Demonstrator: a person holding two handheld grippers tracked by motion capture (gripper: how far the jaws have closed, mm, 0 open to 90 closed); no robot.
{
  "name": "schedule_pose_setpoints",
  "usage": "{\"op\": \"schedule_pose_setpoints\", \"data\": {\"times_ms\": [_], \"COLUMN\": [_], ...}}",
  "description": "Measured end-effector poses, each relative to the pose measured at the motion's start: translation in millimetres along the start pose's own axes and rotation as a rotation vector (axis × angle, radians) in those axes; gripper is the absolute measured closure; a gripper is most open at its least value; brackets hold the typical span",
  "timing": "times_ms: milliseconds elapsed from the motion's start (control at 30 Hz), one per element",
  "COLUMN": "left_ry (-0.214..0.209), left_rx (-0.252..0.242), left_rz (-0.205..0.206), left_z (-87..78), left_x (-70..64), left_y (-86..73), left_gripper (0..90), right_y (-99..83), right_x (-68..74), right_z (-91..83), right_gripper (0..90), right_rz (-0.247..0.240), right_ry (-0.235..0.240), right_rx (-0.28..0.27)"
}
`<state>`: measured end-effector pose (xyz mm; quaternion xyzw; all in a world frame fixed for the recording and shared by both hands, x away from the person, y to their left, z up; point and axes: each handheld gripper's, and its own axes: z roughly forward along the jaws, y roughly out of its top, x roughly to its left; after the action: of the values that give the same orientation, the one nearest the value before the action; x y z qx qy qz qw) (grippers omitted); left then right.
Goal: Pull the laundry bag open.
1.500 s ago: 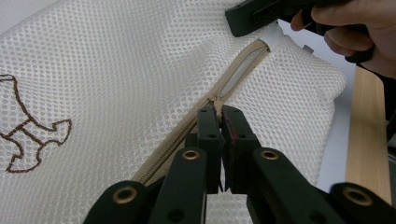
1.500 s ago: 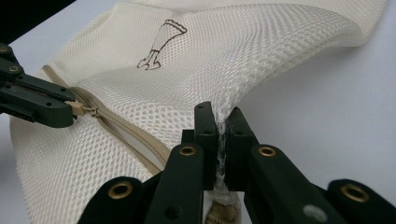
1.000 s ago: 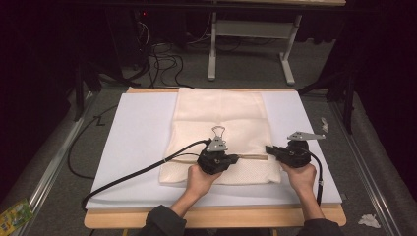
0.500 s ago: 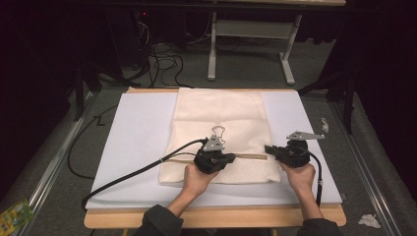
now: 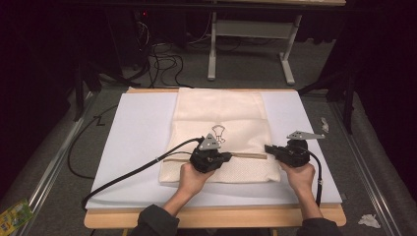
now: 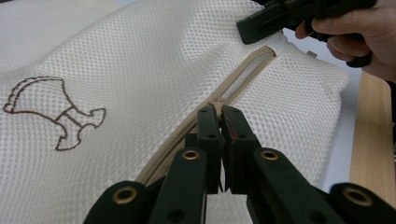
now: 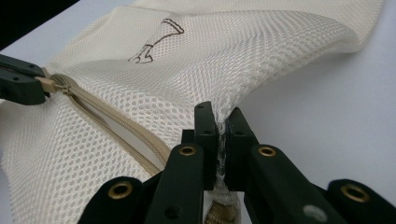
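A cream mesh bag (image 5: 221, 110) with a brown stitched emblem (image 5: 220, 132) lies flat on the white table cover (image 5: 133, 132). A tan zipper (image 5: 248, 155) runs across the bag near its front end. My left gripper (image 5: 229, 157) is shut on the zipper pull (image 7: 46, 84), with its jaws pointing right along the zipper (image 6: 243, 77). My right gripper (image 5: 268, 148) is shut on the mesh at the bag's right edge, where the zipper ends, and lifts the fabric a little (image 7: 219, 116). Between the two grippers the zipper (image 7: 116, 126) gapes open.
The table's wooden front edge (image 5: 211, 216) runs below the hands. A black cable (image 5: 133, 172) trails left from the left gripper. Behind the table stand desk legs (image 5: 287, 64) and floor cables. Crumpled paper (image 5: 369, 220) and a green packet (image 5: 14, 216) lie on the floor.
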<state>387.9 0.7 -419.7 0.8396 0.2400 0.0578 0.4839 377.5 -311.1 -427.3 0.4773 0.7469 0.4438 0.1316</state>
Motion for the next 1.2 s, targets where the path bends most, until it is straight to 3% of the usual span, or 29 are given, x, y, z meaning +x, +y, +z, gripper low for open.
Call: {"op": "schedule_pose_setpoints", "data": {"times_ms": [1200], "left_ry": [0.022], "left_rx": [-0.001], "left_rz": [0.001], "left_z": [-17.7], "left_x": [3.3], "left_y": [-6.8], "left_gripper": [87.0], "right_y": [-0.1], "right_x": [0.3], "right_z": [-1.6], "right_gripper": [87.7], "right_rz": [0.004], "right_ry": [-0.011], "right_rx": [-0.007]}}
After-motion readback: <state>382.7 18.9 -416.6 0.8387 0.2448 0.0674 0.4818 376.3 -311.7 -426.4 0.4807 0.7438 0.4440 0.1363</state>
